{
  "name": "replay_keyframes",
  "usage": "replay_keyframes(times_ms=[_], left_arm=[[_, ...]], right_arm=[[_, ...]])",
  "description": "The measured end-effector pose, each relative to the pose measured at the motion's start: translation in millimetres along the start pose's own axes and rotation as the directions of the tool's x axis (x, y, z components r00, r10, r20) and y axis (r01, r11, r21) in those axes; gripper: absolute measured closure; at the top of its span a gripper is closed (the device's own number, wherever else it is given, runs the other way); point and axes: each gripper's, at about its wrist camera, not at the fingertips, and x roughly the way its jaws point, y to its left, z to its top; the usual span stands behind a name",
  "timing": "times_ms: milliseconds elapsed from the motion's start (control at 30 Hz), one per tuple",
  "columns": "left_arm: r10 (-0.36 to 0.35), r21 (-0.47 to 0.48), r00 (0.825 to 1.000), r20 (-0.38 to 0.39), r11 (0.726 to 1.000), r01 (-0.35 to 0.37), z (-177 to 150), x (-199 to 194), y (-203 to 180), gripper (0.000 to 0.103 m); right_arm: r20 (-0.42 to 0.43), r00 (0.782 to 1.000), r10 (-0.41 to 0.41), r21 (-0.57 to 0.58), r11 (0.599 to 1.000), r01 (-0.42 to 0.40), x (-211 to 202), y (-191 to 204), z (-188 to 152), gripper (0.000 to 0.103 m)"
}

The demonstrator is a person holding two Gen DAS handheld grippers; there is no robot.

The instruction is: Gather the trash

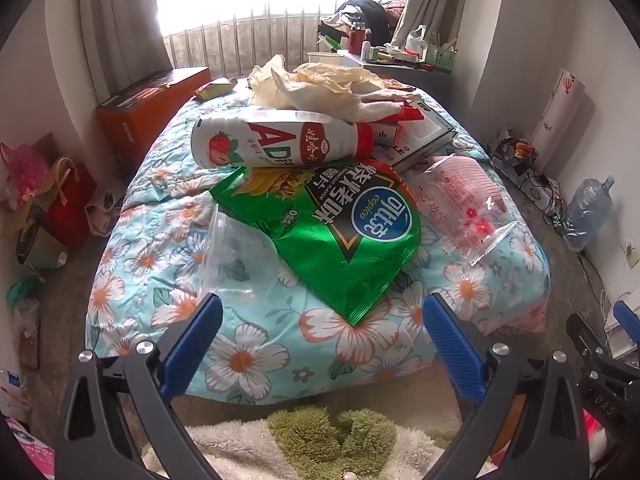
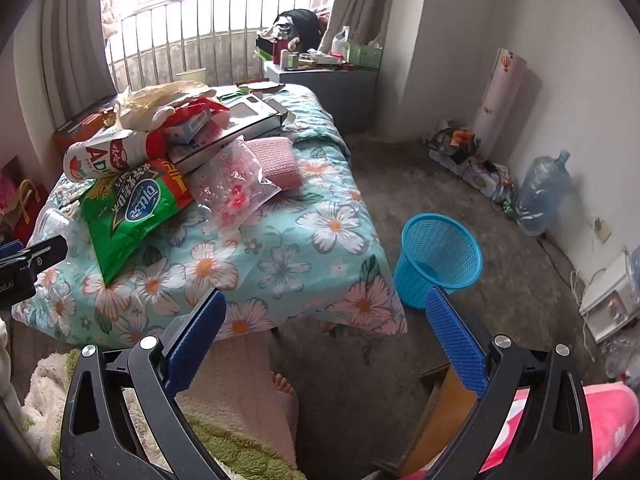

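The left gripper [image 1: 322,320] is hanging above the near edge of a surface covered with a flowered quilt [image 1: 256,356], and its 2 blue fingers are standing wide apart with nothing between them. The right gripper [image 2: 326,316] is also spread wide and is gripping nothing; it is pointing down toward the near right corner of the quilt [image 2: 280,248] and the grey floor.

The trash is lying in a pile on the quilt. A green chip bag [image 1: 340,236] is lying nearest to the left gripper, with its corner pointing at the gap between the fingers. A white and red drink bottle [image 1: 276,142] is lying on its side just behind the bag and is touching its far edge. A clear plastic cup [image 1: 236,256] is lying on its side to the left of the bag, just beside it. A clear plastic bag with pink print [image 1: 468,204] is resting to the right of the chip bag. Crumpled yellowish wrapping [image 1: 316,84] is sitting at the back of the pile.

A blue mesh bin [image 2: 438,260] is standing upright on the floor to the right of the quilt, near its corner.
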Motion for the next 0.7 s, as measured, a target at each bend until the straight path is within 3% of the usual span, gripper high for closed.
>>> replay_keyframes(times_ms=[700], left_arm=[[-0.003,0.004,1.000,-0.012,1.000,0.003,-3.3,3.2,-2.6,0.005]], right_arm=[[0.000,1.000,-0.004,-0.002,1.000,0.004,-1.5,-2.0,1.2,0.007]])
